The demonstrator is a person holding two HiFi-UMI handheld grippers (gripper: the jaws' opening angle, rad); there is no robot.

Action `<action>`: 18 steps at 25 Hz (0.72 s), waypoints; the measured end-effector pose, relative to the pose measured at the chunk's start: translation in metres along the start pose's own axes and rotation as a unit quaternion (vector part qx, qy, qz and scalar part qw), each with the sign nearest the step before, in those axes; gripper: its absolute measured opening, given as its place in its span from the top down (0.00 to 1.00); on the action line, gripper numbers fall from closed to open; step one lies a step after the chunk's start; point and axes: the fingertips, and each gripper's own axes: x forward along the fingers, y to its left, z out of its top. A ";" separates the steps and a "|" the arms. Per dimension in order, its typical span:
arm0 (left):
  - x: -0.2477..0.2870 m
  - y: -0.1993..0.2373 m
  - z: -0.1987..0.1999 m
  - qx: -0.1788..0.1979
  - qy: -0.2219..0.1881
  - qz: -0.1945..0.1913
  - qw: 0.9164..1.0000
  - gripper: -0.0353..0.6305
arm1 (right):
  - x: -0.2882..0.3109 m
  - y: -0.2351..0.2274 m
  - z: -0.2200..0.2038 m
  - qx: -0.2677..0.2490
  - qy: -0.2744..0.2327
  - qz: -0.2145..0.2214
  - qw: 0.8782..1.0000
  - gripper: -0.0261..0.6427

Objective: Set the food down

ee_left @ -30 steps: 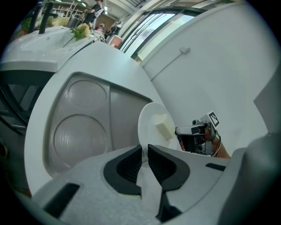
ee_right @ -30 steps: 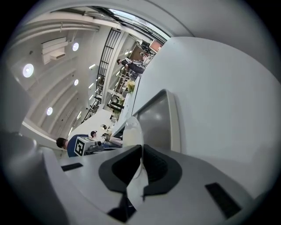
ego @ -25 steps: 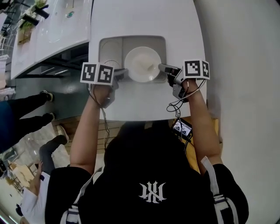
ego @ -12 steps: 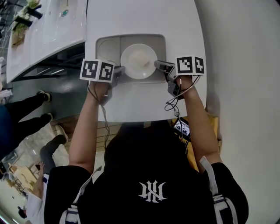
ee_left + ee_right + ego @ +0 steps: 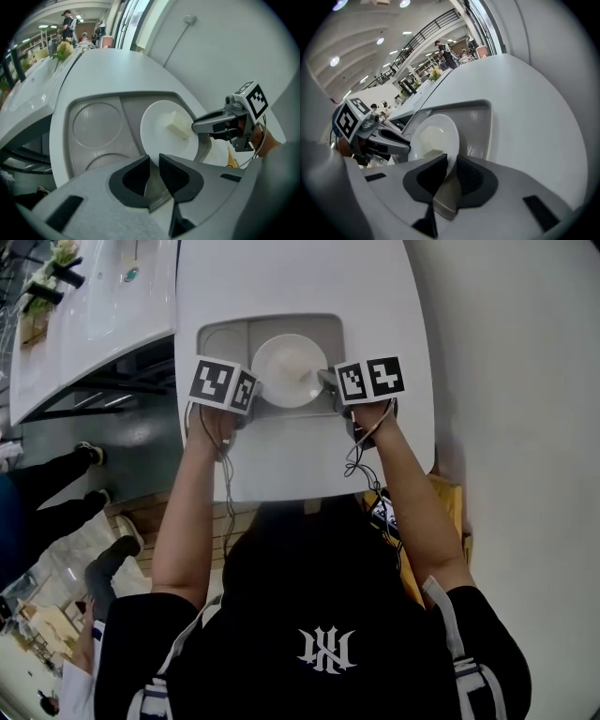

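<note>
**Tray down, jaws letting go**

The white worktop (image 5: 300,277) carries the grey tray (image 5: 220,334), with a wall (image 5: 506,381) close on the right. The plate (image 5: 286,362) and pale food block (image 5: 177,125) sit in the tray. The left hand-held gripper (image 5: 153,169) and right hand-held gripper (image 5: 451,169) are opening around its rims, seemingly free of them. Next: draw both straight back.
</note>
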 end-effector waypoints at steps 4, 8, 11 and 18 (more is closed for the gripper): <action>0.003 0.003 0.001 0.044 0.035 0.050 0.997 0.86 | 0.006 0.000 0.001 -0.057 0.009 -0.038 0.998 0.88; 0.003 0.007 0.002 0.060 0.050 0.086 0.993 0.85 | 0.013 0.001 0.005 -0.102 0.017 -0.064 0.993 0.87; -0.005 0.011 -0.003 0.057 0.023 0.088 0.994 0.85 | 0.001 0.005 0.010 -0.095 -0.023 -0.029 0.995 0.88; -0.105 -0.073 -0.029 0.089 -0.330 -0.102 0.934 0.89 | -0.117 0.080 -0.027 -0.181 -0.223 0.153 0.946 0.94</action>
